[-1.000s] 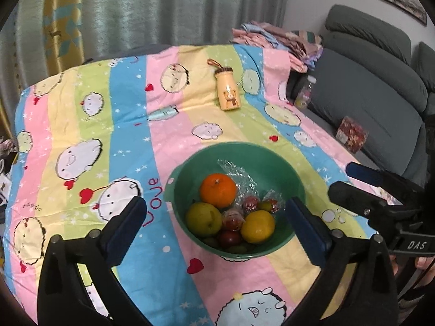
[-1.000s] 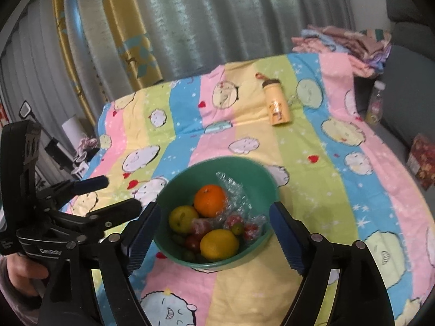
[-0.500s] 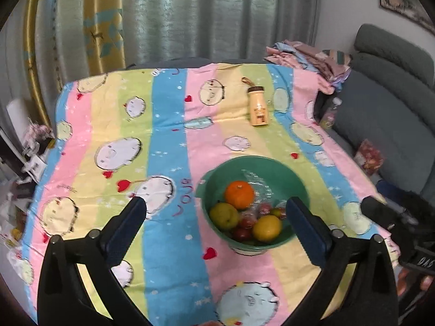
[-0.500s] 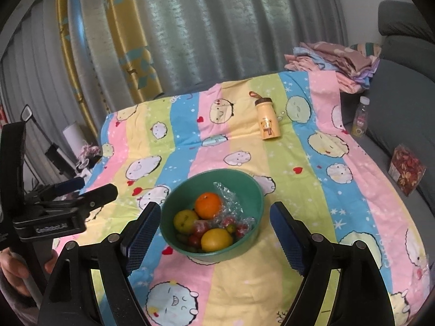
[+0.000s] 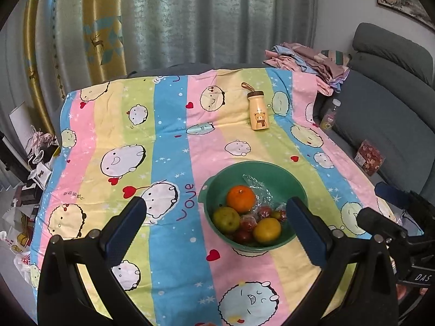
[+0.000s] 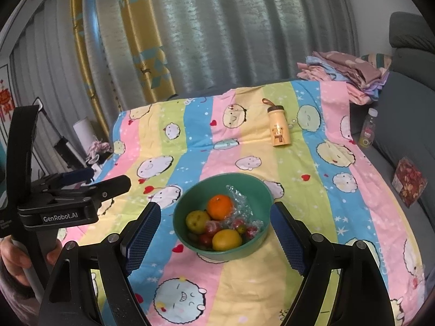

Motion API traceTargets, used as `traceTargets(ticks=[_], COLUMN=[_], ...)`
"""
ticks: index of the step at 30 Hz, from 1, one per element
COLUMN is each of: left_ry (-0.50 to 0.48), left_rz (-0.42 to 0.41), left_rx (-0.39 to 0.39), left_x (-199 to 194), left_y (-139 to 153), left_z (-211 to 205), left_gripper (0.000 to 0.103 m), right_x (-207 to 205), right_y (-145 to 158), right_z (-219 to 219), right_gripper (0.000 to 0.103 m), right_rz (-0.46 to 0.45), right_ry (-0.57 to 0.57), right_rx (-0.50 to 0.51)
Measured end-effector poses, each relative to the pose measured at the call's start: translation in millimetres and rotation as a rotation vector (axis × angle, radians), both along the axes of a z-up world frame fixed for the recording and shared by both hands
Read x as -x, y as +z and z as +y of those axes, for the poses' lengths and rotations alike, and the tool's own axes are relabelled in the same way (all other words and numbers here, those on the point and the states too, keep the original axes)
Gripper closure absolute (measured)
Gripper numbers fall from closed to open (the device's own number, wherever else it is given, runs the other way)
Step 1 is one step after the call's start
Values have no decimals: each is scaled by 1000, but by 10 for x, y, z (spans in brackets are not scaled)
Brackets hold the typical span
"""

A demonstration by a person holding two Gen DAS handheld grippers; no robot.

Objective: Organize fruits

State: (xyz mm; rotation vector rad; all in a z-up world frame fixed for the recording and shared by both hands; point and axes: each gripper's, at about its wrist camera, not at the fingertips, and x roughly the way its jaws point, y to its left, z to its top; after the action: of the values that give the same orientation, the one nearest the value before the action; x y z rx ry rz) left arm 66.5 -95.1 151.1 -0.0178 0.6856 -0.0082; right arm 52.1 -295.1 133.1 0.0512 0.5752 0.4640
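Hovering wide open & empty, both grippers, left (image 5: 214, 224) & right (image 6: 214, 233), frame fruit bowl (image 6: 190, 203) below.

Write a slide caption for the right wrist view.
Open right gripper above a green plastic bowl of mixed fruit on a striped cartoon cloth.

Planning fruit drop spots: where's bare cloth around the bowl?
Bare cloth: the wide stretch left of the green bowl, out to the cloth's left edge, and the band between bowl and bear bottle. Near edge in front of the bowl is also free. Crowded: inside the bowl, with fruit and plastic wrap.
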Motion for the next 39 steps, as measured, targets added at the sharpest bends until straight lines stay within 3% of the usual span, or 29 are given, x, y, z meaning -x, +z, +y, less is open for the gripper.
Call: traceTargets(ticks=[7, 18, 39], left_ry=[-8, -5, -6], left_rz=[0, -41, -27], left_rx=[5, -58, -65], left_x=[-17, -72, -196], left_y=[-4, -13, -70], left_z=[9, -80, -103], left_gripper=[0, 0, 0], right_x=[-45, -157, -218], right_y=[1, -64, -126], right_z=[55, 98, 194], right_gripper=[20, 20, 20], right_rz=[7, 24, 30], right_ry=[7, 19, 37], right_rx=[6, 9, 25])
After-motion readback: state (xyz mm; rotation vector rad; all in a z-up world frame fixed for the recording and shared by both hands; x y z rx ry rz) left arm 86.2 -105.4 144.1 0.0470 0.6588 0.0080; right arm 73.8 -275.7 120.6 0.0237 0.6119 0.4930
